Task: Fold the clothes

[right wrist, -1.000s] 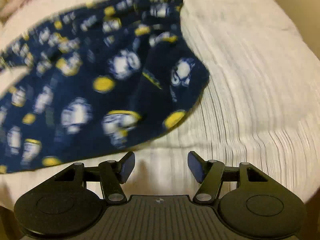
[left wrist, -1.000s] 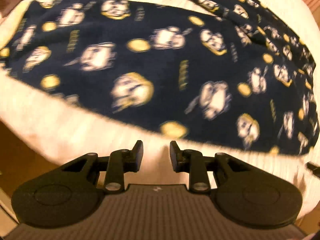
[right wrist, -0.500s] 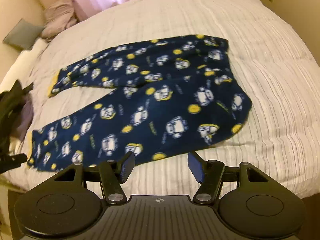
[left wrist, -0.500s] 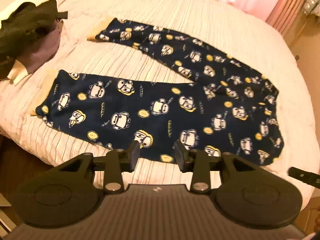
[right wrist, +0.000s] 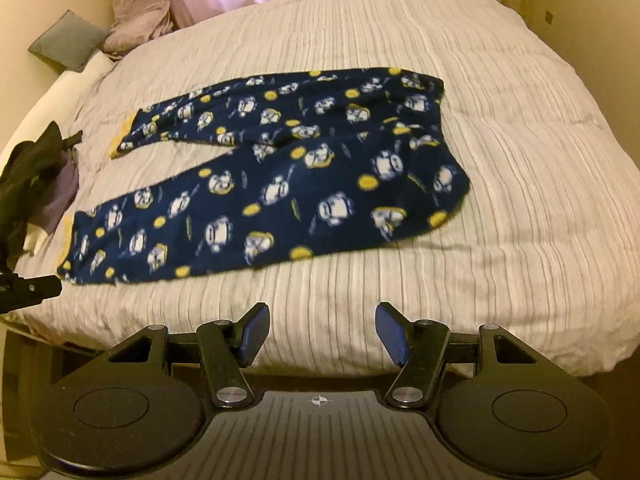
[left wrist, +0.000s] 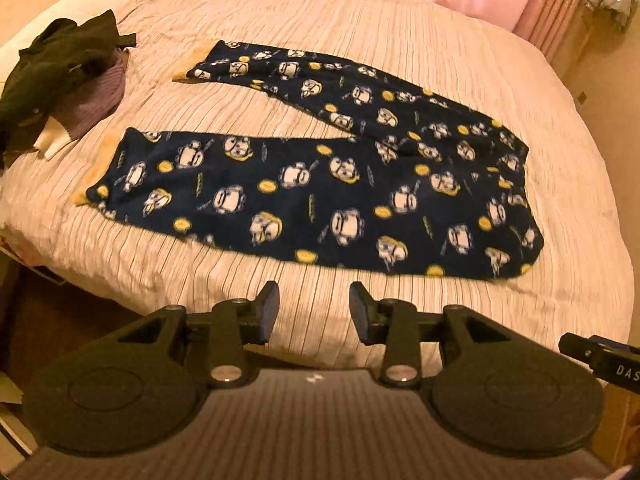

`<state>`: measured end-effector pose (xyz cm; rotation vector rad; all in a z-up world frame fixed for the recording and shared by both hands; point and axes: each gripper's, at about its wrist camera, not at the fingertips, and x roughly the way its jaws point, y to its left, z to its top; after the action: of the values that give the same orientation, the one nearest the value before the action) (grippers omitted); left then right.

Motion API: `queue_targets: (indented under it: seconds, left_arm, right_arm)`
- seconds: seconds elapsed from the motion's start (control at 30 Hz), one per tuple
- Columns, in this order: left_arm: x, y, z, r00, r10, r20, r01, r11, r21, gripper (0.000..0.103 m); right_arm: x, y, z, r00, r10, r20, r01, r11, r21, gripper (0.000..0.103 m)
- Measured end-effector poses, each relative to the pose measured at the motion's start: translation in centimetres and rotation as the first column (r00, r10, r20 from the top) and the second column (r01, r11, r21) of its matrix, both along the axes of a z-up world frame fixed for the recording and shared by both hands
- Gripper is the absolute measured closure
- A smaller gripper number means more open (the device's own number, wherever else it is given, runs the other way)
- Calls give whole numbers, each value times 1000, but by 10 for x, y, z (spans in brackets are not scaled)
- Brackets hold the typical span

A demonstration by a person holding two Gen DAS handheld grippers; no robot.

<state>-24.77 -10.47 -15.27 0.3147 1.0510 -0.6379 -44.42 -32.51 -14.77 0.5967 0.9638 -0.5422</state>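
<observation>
The trousers (left wrist: 328, 200) are laid flat on the bed (left wrist: 360, 12), unfolded, with the two legs splayed apart in a narrow V. Their long axis runs left to right across both views: the cuffs lie at the left, the waist at the right. One leg lies along the near side of the bed, the other farther back, and a strip of bare cover is seen between them, widening toward the cuffs.

The left gripper (left wrist: 314, 310) is held above the near edge of the bed, its jaws parted with nothing between them; the near leg lies just beyond its tips, about midway along its length. The right gripper (right wrist: 322, 332) is also spread wider and empty, and is set below the waist end, clear of the cloth. Neither gripper touches the trousers.

A dark heap of other clothes (left wrist: 60, 76) rests at the far left, apart from the cuffs.

It is judged that no fold has yet been made. The next move would likely be a lengthwise fold, one leg laid over the other; for that the cuff end is nearer the left gripper and the waist end nearer the right.
</observation>
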Motion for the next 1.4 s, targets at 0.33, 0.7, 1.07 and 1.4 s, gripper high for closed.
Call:
queue_targets:
  seconds: [0.33,0.7,1.07,1.4]
  left_arm:
    - [-42,36,0,1000,23,15,-23,999,30,69]
    - [-46,56,3,997,77,23,-77,997,16,68]
    - [21,14,-19,998,66,18,-66,998,0,67]
    - [180,-65,-39,997,-65,36,65,998,-9,66]
  right_arm:
    - [-40,29,-2,999,36,-5,-36,999,13,41]
    - [-38,34,3,996,83,11,-83,997,0,40]
    - [6,-19,-12,1000,27,2,-27,1000,-7,41]
    - [93,-102,-41,992,-127,11,127,992,-7,41]
